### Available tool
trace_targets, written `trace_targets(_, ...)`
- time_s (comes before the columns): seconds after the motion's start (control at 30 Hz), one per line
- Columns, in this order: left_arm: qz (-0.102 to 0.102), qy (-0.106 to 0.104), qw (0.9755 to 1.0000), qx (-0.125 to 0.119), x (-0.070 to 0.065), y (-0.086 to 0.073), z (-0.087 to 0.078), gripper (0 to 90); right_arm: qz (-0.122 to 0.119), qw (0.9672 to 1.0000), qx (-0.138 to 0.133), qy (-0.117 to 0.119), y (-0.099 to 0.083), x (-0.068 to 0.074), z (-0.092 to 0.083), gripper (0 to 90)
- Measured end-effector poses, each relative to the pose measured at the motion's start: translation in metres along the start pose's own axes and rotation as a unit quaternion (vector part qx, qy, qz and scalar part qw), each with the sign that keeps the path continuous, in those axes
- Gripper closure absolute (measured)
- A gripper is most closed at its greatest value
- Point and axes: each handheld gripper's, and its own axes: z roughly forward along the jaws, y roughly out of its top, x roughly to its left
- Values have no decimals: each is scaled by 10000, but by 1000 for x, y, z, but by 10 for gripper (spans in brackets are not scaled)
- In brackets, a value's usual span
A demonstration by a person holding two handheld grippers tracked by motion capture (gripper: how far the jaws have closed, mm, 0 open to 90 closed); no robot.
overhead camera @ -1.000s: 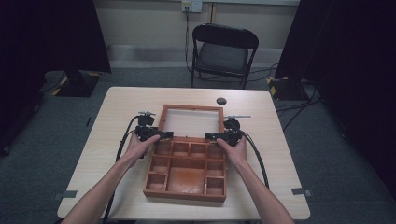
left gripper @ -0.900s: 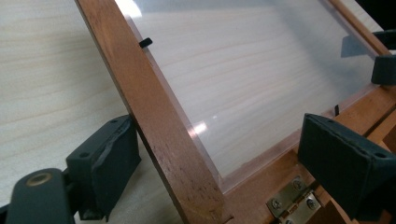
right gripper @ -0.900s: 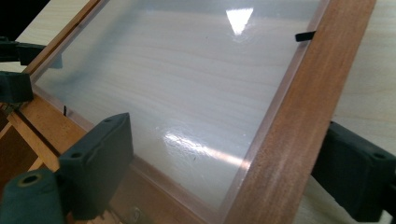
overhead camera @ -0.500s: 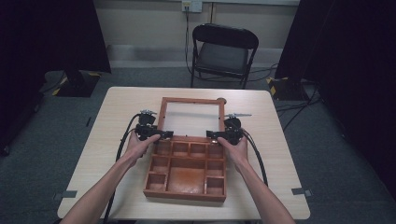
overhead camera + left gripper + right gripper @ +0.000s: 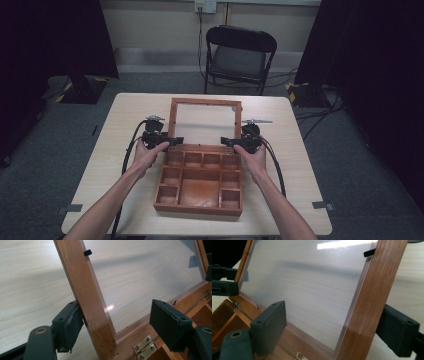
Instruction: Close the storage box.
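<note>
While a person's two forearms reach in from the near edge of a pale wooden table (image 5: 125, 107), each hand holds a black two-jaw gripper against the glazed lid (image 5: 205, 122) of a brown wooden box (image 5: 200, 182).

The box lies between the two grippers and a little nearer the person than both. Its tray, split into small compartments, is open to the ceiling. The lid stands swung up and back on brass hinges (image 5: 145, 347), rising just beyond the jaws.

The left gripper (image 5: 172, 141) sits at the lid's left side rail (image 5: 87, 300). In the left gripper view, its jaws straddle that rail. One pad (image 5: 68, 325) touches the rail's outer face. The other pad (image 5: 170, 325) stands clear on the pane side, with a wide gap to the wood. The jaws have just been closing around the rail, but they are not clamped on it.

The right gripper (image 5: 228, 142) sits at the lid's right side rail (image 5: 372, 297). In the right gripper view, its jaws are apart, one pad (image 5: 270, 325) in front of the clear pane, the other (image 5: 398, 330) outside the rail. Whether that outer pad touches the wood cannot be told. The rail is not squeezed.

Well beyond both grippers, past the far table edge, stands a black folding chair (image 5: 239, 55) on grey carpet.
</note>
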Motion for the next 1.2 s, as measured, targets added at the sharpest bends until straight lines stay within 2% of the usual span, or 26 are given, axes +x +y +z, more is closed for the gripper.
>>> trace_targets(0.07,-23,-28,10000,-41,0,1,-2,269,-12,10000,-52,-1,1,1,-2,149)
trace_targets(0.17,45,39,10000,-79,-2,2,-4,282,-17,10000,-77,13,3,3,-4,157)
trace_targets(0.43,8,-36,9999,-166,-3,4,-13,320,34,9996,-210,196,9,3,-12,175)
trace_targets(0.57,71,-1,9996,-266,-5,6,-16,337,26,9993,-296,248,13,4,-17,200)
trace_targets(0.9,103,-59,9995,-282,-6,6,-26,374,-26,9990,-374,230,15,8,-25,275)
trace_targets(1.1,189,-74,9994,-263,-10,6,-34,371,-105,9989,-412,181,15,13,-30,301)
trace_targets(1.2,240,-92,9992,-299,-10,5,-38,402,-112,9988,-426,203,15,14,-35,331)
